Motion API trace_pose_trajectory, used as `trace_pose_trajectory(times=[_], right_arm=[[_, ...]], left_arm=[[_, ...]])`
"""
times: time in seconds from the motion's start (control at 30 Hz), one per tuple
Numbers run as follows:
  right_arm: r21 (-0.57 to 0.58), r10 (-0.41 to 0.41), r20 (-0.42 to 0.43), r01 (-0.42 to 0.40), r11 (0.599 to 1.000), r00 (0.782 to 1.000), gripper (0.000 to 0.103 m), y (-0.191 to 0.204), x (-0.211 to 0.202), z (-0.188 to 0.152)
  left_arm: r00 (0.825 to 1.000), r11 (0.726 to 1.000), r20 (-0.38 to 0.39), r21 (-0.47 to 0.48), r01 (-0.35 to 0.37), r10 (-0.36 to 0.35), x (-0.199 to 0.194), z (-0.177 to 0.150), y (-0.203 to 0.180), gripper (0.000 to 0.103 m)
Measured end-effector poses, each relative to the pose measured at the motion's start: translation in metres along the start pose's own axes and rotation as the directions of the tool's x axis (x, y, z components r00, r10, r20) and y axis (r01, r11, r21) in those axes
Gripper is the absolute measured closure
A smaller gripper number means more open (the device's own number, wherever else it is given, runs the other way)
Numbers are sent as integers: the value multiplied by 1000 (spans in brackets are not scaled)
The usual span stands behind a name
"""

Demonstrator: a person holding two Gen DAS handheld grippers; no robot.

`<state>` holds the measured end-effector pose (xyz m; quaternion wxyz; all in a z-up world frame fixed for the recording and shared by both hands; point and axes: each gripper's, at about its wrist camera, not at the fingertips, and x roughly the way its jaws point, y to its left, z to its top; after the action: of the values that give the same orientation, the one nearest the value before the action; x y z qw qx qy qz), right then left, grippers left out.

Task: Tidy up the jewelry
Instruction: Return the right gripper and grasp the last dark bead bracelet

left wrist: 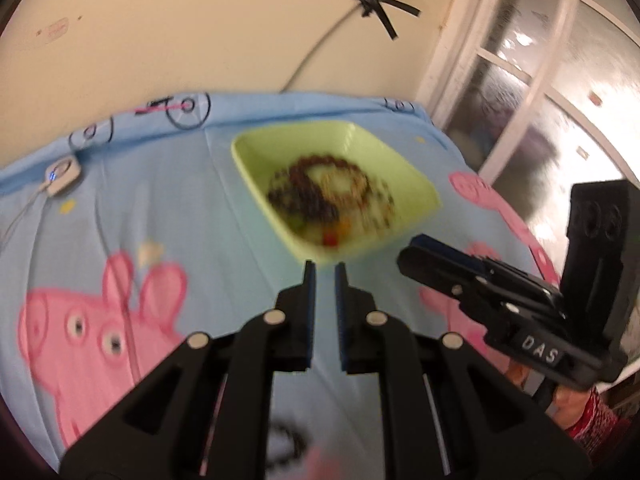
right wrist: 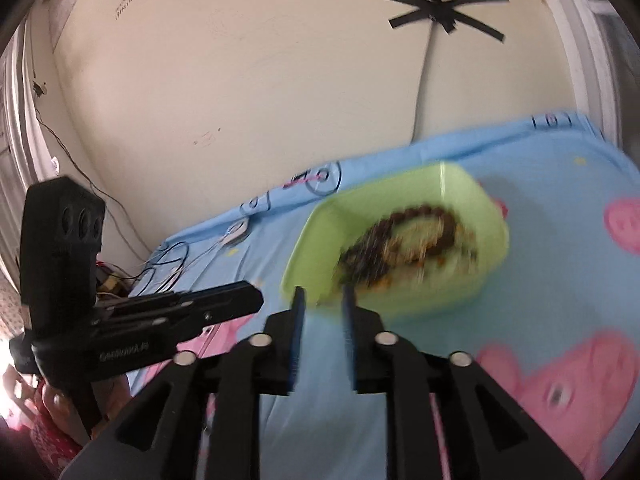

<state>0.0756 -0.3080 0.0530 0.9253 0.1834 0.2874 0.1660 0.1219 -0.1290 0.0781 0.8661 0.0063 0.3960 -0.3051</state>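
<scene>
The left claw [left wrist: 325, 270] is seen with its two blue-padded fingers set narrowly apart, and nothing is held between them; it is kept just before the near edge of the green tray [left wrist: 264, 178], above the cloth. The right claw [right wrist: 322, 294] is also empty, with a somewhat wider gap between its fingers, and it is placed at the near left corner of the same tray, so that its fingertips overlap the rim in the picture; whether the rim is touched cannot be told. In the left wrist view the right claw is seen to the right of the tray, and from that side its opening cannot be judged. Inside the tray the beaded jewelry [left wrist: 332, 196] is laid: dark brown bead strings in rings, with some lighter and orange beads at the near side, all much blurred. The tray is rested on a light blue cloth [left wrist: 192, 208] printed with pink cartoon pigs. To the left of the tray, near the far edge of the cloth, a small white device [left wrist: 62, 176] with a cable is lying. Behind the tray a cream wall [right wrist: 240, 80] is seen, with black tape crossed over a cable.
</scene>
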Motion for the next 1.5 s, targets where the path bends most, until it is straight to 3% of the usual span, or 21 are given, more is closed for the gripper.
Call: trace_pose_trajectory(times=[0.07, 0.27, 0.4, 0.5, 0.6, 1.0, 1.3, 1.5], right_arm=[[21, -1, -15, 2, 1000, 1000, 92, 4, -4, -16], [51, -8, -127, 15, 999, 992, 91, 18, -2, -57], [14, -35, -157, 38, 999, 987, 91, 29, 0, -65], [3, -58, -176, 60, 998, 983, 91, 31, 5, -66], [-15, -76, -179, 74, 997, 981, 91, 34, 5, -68], [-63, -112, -177, 103, 993, 978, 88, 39, 8, -70], [-79, -110, -183, 97, 992, 977, 88, 41, 9, -69], [-141, -46, -232, 14, 990, 972, 88, 61, 21, -68]], left_arm=[[1000, 1000, -15, 14, -2, 2, -7, -24, -5, 95], [999, 1000, -50, -22, -15, 14, -28, -76, 14, 95], [997, 991, -65, -127, -41, 33, -44, -107, 45, 94], [994, 984, -68, -155, -91, 81, -51, -127, 61, 95], [995, 982, -32, -164, -94, 90, -61, -139, 68, 94], [997, 983, -10, -170, -73, 72, -64, -142, 66, 88], [999, 955, -15, -295, 25, -31, -67, -137, 89, 87], [999, 957, -21, -288, 36, -44, -59, -113, 90, 87]])
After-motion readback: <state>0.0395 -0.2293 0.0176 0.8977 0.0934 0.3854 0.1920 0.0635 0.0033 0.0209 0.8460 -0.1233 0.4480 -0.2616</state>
